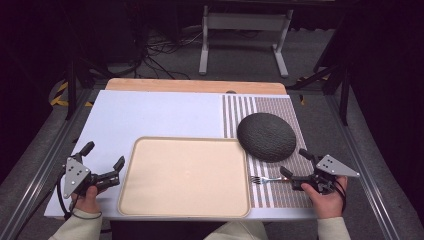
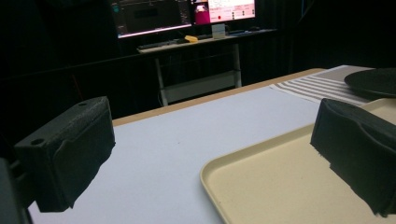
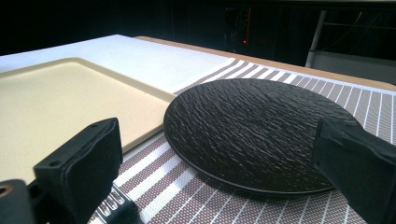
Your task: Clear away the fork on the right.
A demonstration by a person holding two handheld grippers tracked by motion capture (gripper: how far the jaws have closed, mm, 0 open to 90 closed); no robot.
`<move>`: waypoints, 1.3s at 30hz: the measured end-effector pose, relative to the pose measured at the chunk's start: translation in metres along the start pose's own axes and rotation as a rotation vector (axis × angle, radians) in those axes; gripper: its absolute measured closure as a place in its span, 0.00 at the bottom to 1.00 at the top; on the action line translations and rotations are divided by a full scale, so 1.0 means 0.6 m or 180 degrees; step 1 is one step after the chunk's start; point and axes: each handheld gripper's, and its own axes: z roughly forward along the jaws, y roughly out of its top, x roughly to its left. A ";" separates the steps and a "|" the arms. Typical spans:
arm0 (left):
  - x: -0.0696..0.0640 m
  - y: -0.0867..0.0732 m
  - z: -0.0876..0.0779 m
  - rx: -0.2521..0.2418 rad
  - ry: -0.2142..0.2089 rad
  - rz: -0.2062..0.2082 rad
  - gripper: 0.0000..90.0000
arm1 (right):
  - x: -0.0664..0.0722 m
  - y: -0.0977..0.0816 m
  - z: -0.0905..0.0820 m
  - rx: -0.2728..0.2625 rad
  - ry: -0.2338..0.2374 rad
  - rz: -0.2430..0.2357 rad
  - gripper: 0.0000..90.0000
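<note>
A dark textured plate (image 1: 266,136) lies on a striped placemat (image 1: 280,107) at the right of the table. A silver fork (image 1: 265,179) rests on the mat just in front of the plate, tines toward the beige tray (image 1: 184,140). My right gripper (image 1: 295,162) stands open at the fork's handle end, nothing between its jaws. In the right gripper view the plate (image 3: 252,126) lies ahead between the wide jaws and the fork tines (image 3: 114,205) show by the left jaw. My left gripper (image 1: 105,155) is open beside the tray's left edge (image 2: 219,163).
The tray is bare and takes up the front middle of the white table top (image 1: 160,115). A wooden strip (image 1: 195,86) borders the far edge. Beyond the table stand a white desk frame (image 1: 245,30) and loose cables (image 1: 160,55) on the floor.
</note>
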 end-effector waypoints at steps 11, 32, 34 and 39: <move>-0.003 0.001 0.000 0.0010 -0.0029 0.0033 0.00 | -0.003 -0.001 -0.001 -0.0036 0.0011 0.0026 0.03; -0.007 -0.001 0.002 0.0009 -0.0030 0.0065 0.00 | -0.010 0.030 0.001 -0.0063 0.0108 0.0056 0.03; -0.008 -0.001 0.002 0.0013 -0.0038 0.0051 0.00 | -0.011 0.036 0.004 -0.0032 0.0132 0.0016 0.03; -0.008 -0.001 0.002 0.0009 -0.0028 0.0068 0.00 | -0.012 0.047 0.008 0.0063 0.0181 -0.0054 0.03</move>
